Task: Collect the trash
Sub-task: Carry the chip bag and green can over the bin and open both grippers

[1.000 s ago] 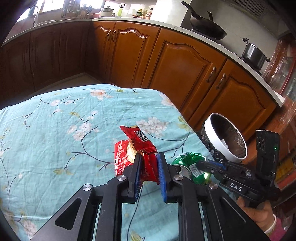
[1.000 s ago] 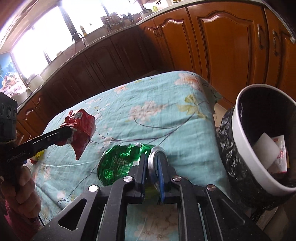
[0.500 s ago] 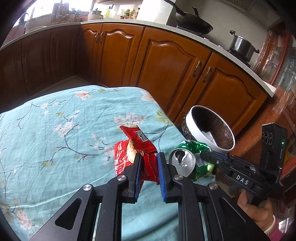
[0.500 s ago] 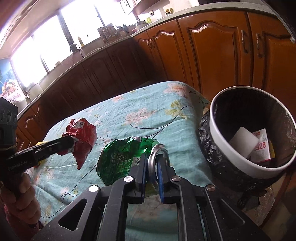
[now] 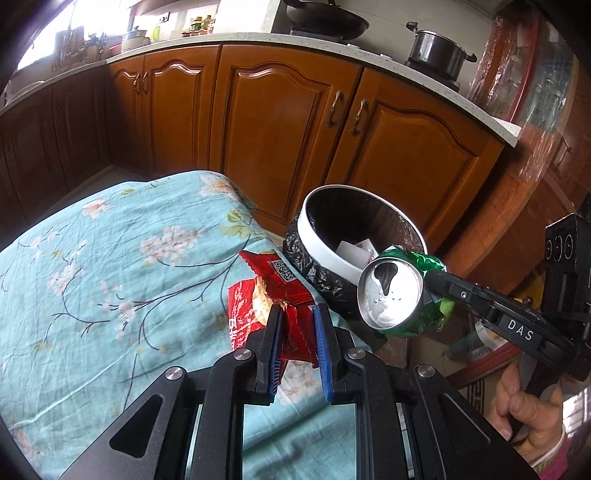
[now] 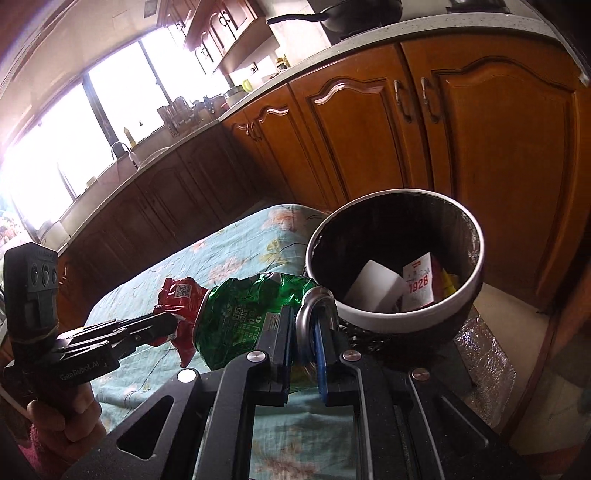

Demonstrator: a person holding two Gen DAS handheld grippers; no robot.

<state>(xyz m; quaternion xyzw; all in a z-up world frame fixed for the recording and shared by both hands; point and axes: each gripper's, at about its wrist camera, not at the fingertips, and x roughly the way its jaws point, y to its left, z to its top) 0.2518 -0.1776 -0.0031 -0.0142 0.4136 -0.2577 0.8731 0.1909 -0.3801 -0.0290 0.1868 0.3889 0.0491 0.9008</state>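
right gripper [image 6: 303, 332] around sideways can [image 6: 243, 314]

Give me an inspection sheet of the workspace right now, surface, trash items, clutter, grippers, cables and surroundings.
Surface: table under a teal floral cloth, wrinkled.
Job's things: red snack wrapper, torn open, held up above the cloth; crushed green can, held near the bin rim; white-rimmed trash bin with a black liner, beside the table edge, papers already inside.
Clutter: nothing seen on the cloth.
Grippers: left hand-held gripper shut on the wrapper; right hand-held gripper shut on the can's top end.
Cables: nothing seen.
Surroundings: wooden kitchen cabinets, steel pot and wok on the counter, sink under a bright window.
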